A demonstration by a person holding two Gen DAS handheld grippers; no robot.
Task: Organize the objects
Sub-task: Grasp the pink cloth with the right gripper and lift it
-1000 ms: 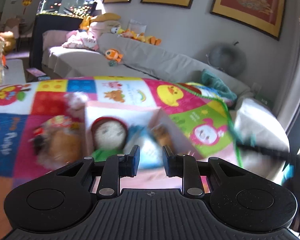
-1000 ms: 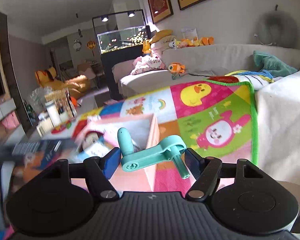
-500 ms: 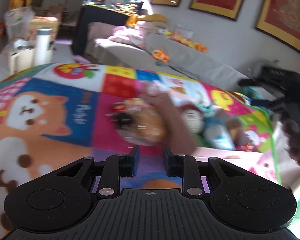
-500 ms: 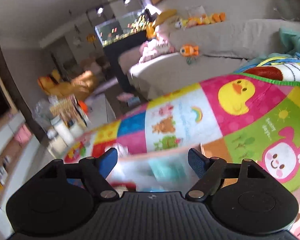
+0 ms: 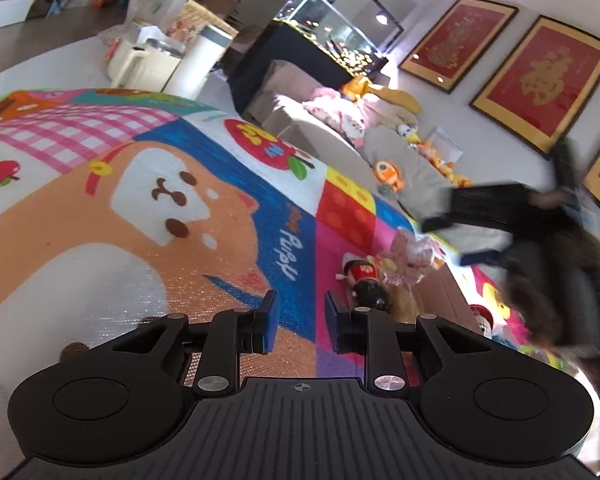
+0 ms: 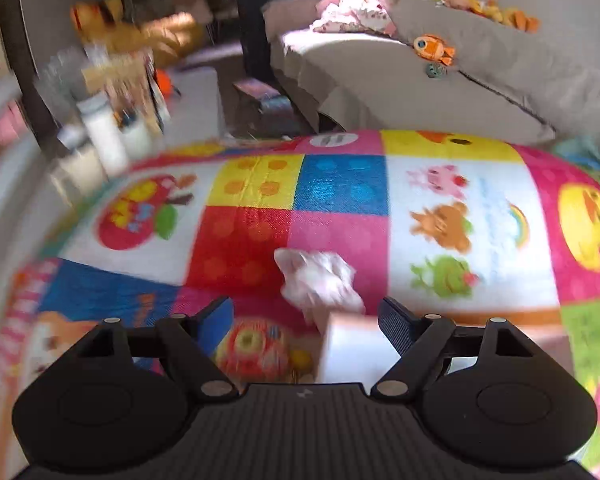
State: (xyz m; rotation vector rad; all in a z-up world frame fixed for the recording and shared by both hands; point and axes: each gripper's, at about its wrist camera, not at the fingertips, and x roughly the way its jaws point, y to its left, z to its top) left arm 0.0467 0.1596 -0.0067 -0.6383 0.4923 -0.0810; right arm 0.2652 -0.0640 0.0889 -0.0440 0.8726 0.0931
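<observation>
- The left gripper [image 5: 298, 322] is released, its blue-padded fingers [image 5: 269, 318] standing a little apart with nothing between them, held above the play mat [image 5: 148, 216].
- The mat's big orange puppy picture [image 5: 168, 200] lies beyond and to the left of the left gripper.
- A small doll with a black head and red body [image 5: 364, 280] lies on the mat just past that gripper's right finger, beside a clear bag of toys [image 5: 412, 256].
- The pink box [image 5: 446, 292] sits right of the doll and bag; another little figure shows beyond its wall, blurred.
- The right gripper [image 6: 306, 322] is released and wide apart, empty, over the same play mat [image 6: 340, 192].
- Between its fingers in the right wrist view appear a round red-and-yellow toy [image 6: 260, 350] and the pale corner of the pink box [image 6: 352, 348]; both are blurred.
- A white-pink plush thing [image 6: 320, 276] lies on the mat just beyond that box corner.
- A grey sofa [image 6: 440, 80] stands behind the mat, with an orange fish toy [image 6: 434, 48] on it.
</observation>
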